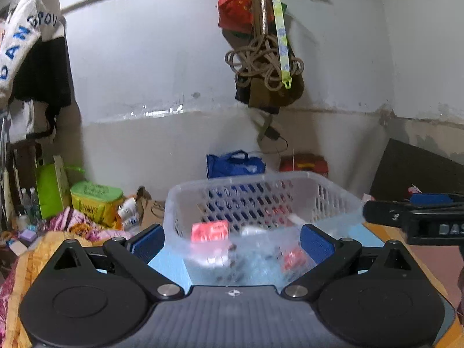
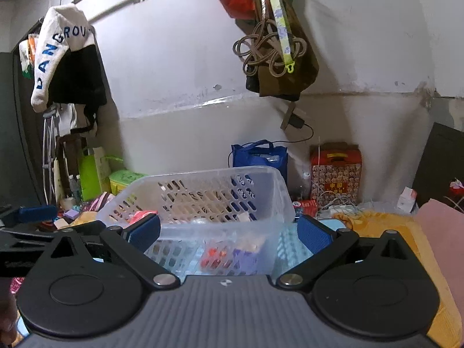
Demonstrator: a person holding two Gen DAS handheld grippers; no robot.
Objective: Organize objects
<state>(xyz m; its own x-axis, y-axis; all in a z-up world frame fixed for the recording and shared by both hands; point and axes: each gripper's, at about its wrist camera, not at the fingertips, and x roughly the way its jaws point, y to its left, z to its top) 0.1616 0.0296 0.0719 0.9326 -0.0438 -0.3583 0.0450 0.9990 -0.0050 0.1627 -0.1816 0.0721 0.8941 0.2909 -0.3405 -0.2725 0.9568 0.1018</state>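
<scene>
A clear plastic basket (image 1: 261,200) holding small packets sits on a light blue surface (image 1: 166,264), directly ahead of both tools. The left tool (image 1: 232,240) and right tool (image 2: 229,232) are spread wide, each holding nothing.

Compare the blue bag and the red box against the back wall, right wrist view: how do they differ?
Colour: the blue bag is plain blue; the red box is red with a gold pattern.
Build: the bag is soft with loop handles; the box is rigid and squared.
Position: the bag stands behind the clear basket, partly hidden; the box stands to its right, with white cords in front.
Both stand upright at the wall.
</scene>
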